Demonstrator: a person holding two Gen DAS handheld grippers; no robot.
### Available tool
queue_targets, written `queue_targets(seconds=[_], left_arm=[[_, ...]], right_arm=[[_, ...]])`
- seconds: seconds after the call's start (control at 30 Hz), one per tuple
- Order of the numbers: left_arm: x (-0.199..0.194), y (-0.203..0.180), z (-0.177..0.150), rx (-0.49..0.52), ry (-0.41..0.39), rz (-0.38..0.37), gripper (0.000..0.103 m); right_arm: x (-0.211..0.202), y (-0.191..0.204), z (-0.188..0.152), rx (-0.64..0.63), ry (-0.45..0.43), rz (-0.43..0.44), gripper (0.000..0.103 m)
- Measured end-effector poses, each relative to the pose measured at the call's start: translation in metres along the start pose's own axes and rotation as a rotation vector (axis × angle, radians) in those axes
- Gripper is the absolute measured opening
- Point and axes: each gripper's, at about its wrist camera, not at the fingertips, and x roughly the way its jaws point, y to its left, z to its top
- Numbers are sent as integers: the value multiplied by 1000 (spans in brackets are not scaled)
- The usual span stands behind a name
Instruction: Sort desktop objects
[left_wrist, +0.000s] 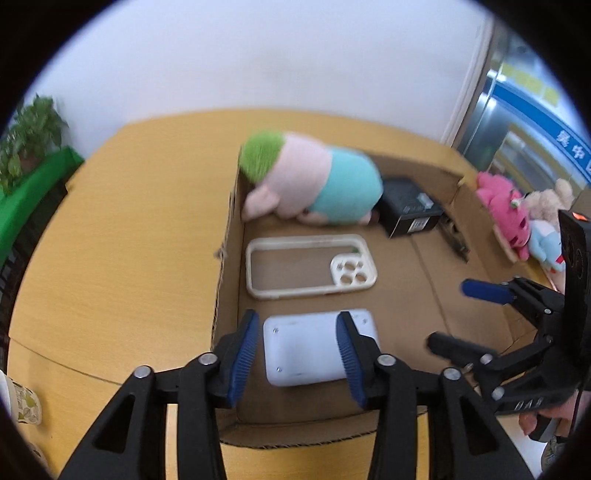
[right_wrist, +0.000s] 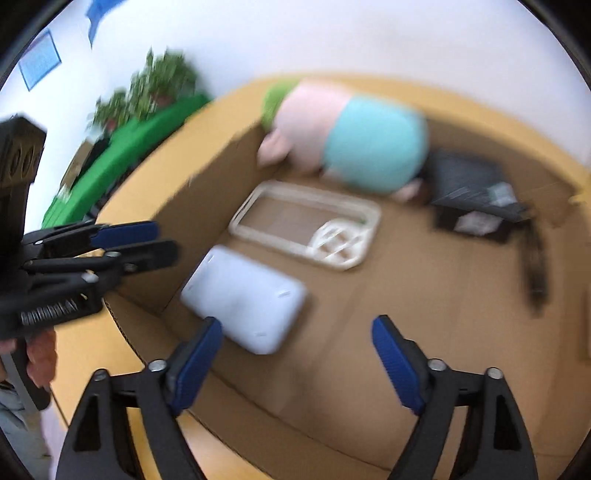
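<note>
An open cardboard box on the yellow desk holds a white flat device, a clear phone case, a pink, green and teal plush toy and a black box. My left gripper is open above the white device, not touching it. My right gripper is open and empty over the box's near part; it also shows in the left wrist view.
Pink and beige plush toys lie right of the box. A paper cup stands at the desk's left front. A green mat and potted plants are at the far left. The wall is behind.
</note>
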Motion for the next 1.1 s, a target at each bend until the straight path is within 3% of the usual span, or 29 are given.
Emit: queue_targets(seconds=[0.03, 0.1, 0.2, 0.37, 0.53, 0.6, 0.77, 1.1], left_arm=[[-11, -5, -4, 3, -66, 29, 59], [-32, -16, -17, 7, -223, 71, 80], [-42, -33, -42, 14, -366, 73, 80], [-14, -50, -66, -12, -360, 124, 80], [10, -62, -83, -9, -387, 145, 81], [13, -70, -87, 53, -415, 176, 83], [14, -74, -87, 58, -421, 168, 88], [16, -74, -87, 58, -417, 169, 89]], right_arm=[[-14, -3, -6, -1, -52, -44, 92], [-44, -15, -25, 24, -161, -130, 102], [-74, -29, -53, 68, -282, -208, 103], [-92, -35, -102, 101, -443, -329, 103], [-81, -38, -121, 85, -445, -410, 102], [-80, -43, -126, 113, -496, -400, 103], [-77, -48, -133, 145, -549, -384, 103], [-74, -48, -129, 161, -543, -404, 103]])
